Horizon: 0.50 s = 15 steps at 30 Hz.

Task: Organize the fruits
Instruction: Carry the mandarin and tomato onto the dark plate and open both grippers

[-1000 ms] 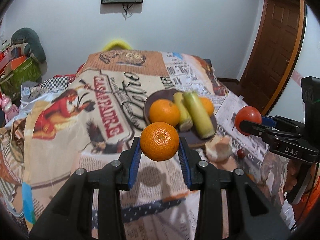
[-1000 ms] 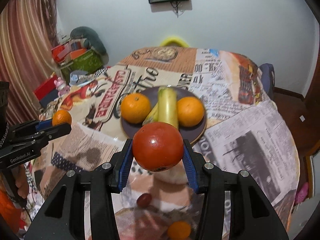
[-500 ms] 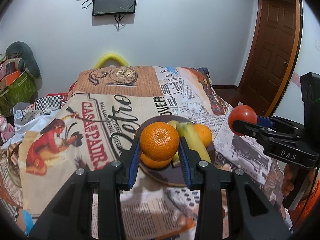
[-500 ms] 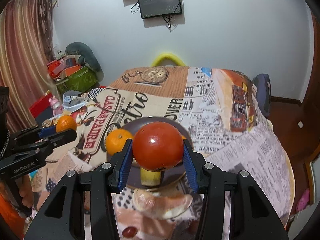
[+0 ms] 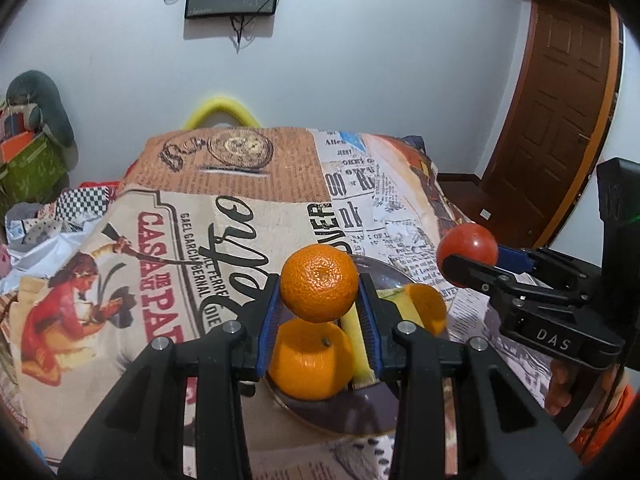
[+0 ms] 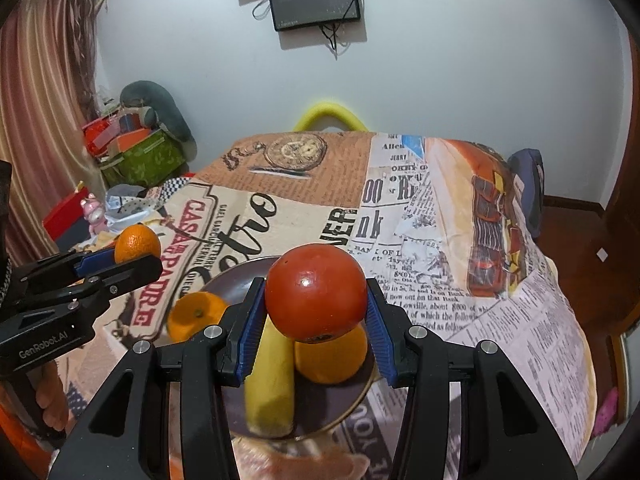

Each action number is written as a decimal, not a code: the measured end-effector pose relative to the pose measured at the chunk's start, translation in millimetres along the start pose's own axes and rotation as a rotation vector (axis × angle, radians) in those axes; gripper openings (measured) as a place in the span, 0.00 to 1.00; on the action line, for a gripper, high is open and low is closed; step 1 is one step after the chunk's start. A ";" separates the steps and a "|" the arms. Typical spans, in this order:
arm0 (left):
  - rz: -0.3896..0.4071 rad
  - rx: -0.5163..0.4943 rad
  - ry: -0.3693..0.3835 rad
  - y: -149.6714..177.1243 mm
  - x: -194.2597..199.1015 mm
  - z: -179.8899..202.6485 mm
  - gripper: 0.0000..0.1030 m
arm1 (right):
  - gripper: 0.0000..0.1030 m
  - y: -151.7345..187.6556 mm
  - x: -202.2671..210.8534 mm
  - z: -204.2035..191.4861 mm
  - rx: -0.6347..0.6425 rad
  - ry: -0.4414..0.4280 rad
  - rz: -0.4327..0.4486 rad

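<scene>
My left gripper (image 5: 319, 312) is shut on a small orange (image 5: 319, 282) and holds it just above the dark plate (image 5: 340, 416). My right gripper (image 6: 316, 320) is shut on a red tomato (image 6: 316, 292) over the same plate (image 6: 236, 280). On the plate lie two oranges (image 5: 308, 364) (image 5: 428, 306) and a yellow-green banana (image 6: 270, 376). The right gripper with the tomato (image 5: 467, 249) shows at the right of the left wrist view. The left gripper with the orange (image 6: 137, 243) shows at the left of the right wrist view.
The table wears a printed cloth (image 5: 180, 232). A yellow chair back (image 5: 220, 110) stands behind its far edge. Bags and clutter (image 6: 136, 148) are piled at the left, a wooden door (image 5: 556, 112) at the right. Peel-like scraps (image 6: 296, 464) lie in front of the plate.
Both grippers have moved forward and come over the plate, each still holding its fruit. The plate now sits closer, under the fingertips.
</scene>
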<state>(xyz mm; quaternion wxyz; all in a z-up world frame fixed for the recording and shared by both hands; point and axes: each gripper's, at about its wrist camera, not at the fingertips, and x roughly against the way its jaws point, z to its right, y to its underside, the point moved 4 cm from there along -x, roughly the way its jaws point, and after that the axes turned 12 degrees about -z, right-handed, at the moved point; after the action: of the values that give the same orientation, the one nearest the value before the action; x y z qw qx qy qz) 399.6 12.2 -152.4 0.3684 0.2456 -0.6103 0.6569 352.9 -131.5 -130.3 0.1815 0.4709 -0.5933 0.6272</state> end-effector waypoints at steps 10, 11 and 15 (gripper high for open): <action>-0.091 -0.012 -0.016 -10.9 -56.9 3.6 0.35 | 0.43 -13.7 -43.2 8.2 -0.013 0.008 -0.057; -0.100 -0.014 -0.017 -11.2 -61.5 3.9 0.35 | 0.43 -13.3 -45.8 8.6 -0.012 0.010 -0.062; -0.129 -0.009 -0.017 -13.3 -76.9 3.2 0.35 | 0.43 -13.1 -61.0 11.0 -0.003 0.021 -0.091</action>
<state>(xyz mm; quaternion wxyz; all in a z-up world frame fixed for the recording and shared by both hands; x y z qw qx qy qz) 456.4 -5.4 -203.1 0.4060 0.2883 -0.5990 0.6271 397.3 -118.4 -173.6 0.2170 0.4904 -0.5703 0.6223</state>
